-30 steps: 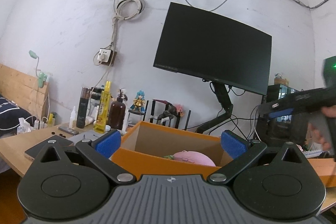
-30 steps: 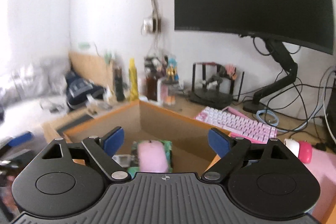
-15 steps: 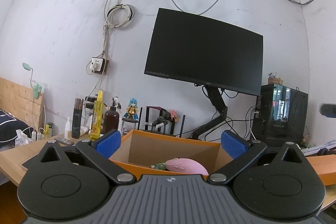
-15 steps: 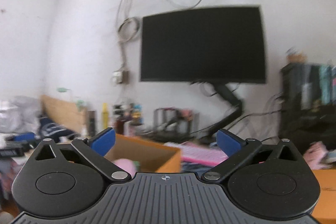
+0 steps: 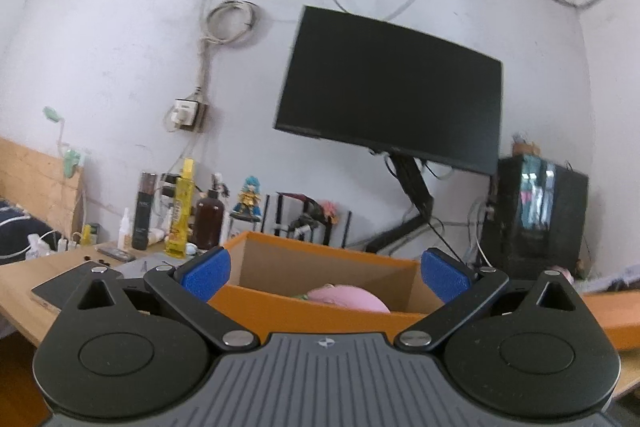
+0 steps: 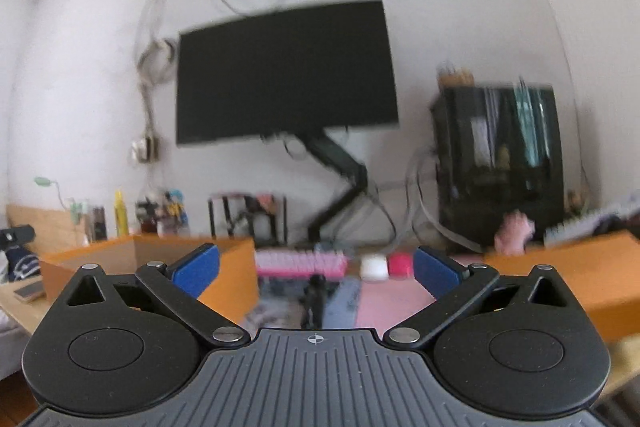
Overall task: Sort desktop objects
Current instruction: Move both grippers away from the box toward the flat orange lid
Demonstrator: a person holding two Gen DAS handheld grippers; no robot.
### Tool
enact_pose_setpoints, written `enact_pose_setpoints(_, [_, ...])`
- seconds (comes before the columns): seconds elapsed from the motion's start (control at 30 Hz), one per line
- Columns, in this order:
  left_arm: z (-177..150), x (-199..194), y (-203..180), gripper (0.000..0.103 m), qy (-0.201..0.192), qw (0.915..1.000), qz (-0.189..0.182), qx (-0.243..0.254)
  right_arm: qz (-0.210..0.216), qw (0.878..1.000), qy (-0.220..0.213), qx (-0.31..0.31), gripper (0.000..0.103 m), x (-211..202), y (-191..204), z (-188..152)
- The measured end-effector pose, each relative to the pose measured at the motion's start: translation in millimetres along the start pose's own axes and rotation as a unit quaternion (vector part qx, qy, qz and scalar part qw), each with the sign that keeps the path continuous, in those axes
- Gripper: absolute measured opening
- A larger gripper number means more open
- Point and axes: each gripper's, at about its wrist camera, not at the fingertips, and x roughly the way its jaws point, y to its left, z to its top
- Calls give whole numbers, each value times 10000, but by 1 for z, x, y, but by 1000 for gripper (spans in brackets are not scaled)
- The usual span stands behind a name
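Observation:
My left gripper [image 5: 325, 275] is open at the near wall of an orange cardboard box [image 5: 300, 309]; nothing sits between its blue pads [image 5: 206, 273]. A pink mouse [image 5: 352, 299] lies inside the box, on something green. My right gripper [image 6: 316, 271] is also open and empty. It points level over a pink and blue desk mat [image 6: 380, 303], and the same orange box [image 6: 238, 275] stands to its left. Past its fingertips lie a pink keyboard [image 6: 300, 263], a white object [image 6: 374, 267] and a red one [image 6: 400, 264]. A dark object [image 6: 316, 297] stands on the mat.
A black monitor [image 5: 392, 99] hangs on an arm over the desk, and a dark PC case [image 5: 536, 215] stands at the right. Bottles [image 5: 182, 211] and a figurine [image 5: 250, 197] line the back left. A second orange box [image 6: 560, 275] stands at the right.
My right gripper has swung right and down from above the box to face the keyboard, with its jaws spread wider. It has left the left wrist view. The left gripper has barely moved.

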Motion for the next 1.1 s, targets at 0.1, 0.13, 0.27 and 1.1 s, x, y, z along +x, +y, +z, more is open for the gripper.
enact_pose_setpoints(0.1, [-5,4,-11,103,0,9995,-95,294,-155,9992,246,261,103,11,-13,-11])
enact_pose_setpoints(0.13, [-6,5,-14,103,16,9993,-134,352,-269,9986,298,336,103,13,-17,-13])
enact_pose_setpoints(0.27, [-6,7,-22,103,75,9989,-285,368,-599,9963,436,432,103,16,-28,-18])
enact_pose_setpoints(1.1, [9,30,-112,103,48,9840,-1647,671,-1088,9927,503,131,103,-4,-52,-12])
